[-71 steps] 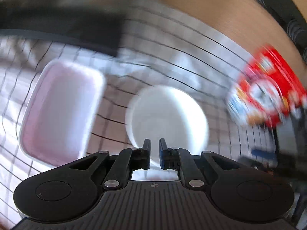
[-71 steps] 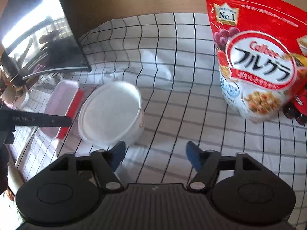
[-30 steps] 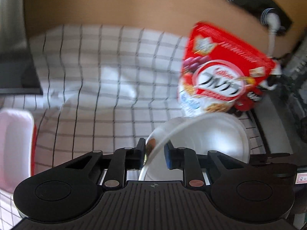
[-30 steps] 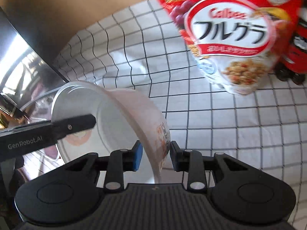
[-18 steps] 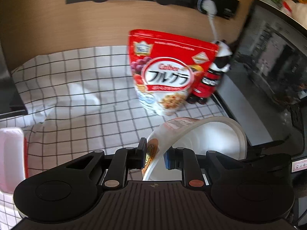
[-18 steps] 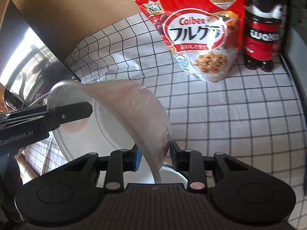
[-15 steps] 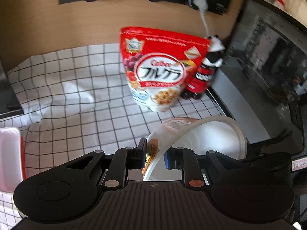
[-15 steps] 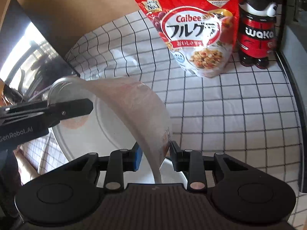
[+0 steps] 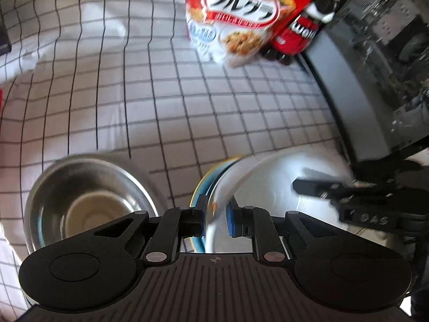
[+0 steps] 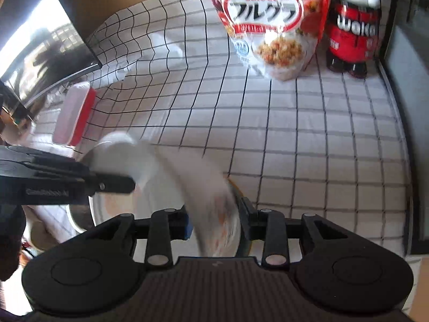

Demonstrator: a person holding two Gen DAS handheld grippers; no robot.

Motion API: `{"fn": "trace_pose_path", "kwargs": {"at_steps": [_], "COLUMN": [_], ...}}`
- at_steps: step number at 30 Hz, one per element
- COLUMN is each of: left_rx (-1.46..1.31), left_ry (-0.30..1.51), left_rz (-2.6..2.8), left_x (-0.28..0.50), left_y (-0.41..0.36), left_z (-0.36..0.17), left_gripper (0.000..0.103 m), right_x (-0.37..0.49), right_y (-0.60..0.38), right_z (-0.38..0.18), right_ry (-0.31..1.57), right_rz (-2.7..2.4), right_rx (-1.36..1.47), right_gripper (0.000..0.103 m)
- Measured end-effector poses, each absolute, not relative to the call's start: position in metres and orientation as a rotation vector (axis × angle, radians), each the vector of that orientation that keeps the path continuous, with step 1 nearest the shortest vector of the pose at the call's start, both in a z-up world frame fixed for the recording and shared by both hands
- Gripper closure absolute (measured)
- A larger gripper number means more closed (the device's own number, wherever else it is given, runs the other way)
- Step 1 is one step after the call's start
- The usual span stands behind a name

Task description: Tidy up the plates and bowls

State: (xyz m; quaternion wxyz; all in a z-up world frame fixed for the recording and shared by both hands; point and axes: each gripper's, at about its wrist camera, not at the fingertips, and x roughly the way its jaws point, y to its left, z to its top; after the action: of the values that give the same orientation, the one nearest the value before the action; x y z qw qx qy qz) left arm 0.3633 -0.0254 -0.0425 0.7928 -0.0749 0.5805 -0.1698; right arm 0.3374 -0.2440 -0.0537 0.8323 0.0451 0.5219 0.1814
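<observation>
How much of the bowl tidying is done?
About partway. In hand: both grippers have the white bowl by its rim, the left gripper closing and the right gripper opening, just over a blue-rimmed dish. Whether it sits in the dish yet is hard to tell. Left: the metal bowl stands apart beside them, not stacked.

Kitchen: cereal bag (image 10: pixel 270 21), steel bowl (image 9: pixel 88 201).

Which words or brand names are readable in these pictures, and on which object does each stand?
"Calbee" and "フルグラ": red cereal bag.
"woko": red label of the dark bottle.
"GenRobot.AI", blurred: black left gripper.
Small print on the cereal bag: too blurred to read.
</observation>
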Motion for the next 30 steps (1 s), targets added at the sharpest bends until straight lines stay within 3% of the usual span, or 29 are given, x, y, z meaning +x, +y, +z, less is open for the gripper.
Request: {"fn": "trace_pose_path", "kwargs": {"at_steps": [12, 20, 30], "left_rx": [-0.092, -0.065, -0.116], "left_ry": [1.196, 1.191, 1.212], "left_rz": [-0.341, -0.326, -0.343], "left_x": [0.347, 0.342, 0.333], "left_y": [-0.035, -0.038, -0.035], "left_z": [-0.032, -0.032, -0.038], "left_gripper": [0.086, 0.086, 0.089], "right_x": [0.339, 0.333, 0.328], "right_y": [-0.248, -0.241, -0.238], "right_z": [-0.070, -0.062, -0.078], "right_ry": [1.106, 1.050, 1.108], "right_rz": [0.333, 0.360, 0.356], "right_rx": [0.079, 0.036, 0.005], "right_gripper": [0.068, 0.052, 0.051]}}
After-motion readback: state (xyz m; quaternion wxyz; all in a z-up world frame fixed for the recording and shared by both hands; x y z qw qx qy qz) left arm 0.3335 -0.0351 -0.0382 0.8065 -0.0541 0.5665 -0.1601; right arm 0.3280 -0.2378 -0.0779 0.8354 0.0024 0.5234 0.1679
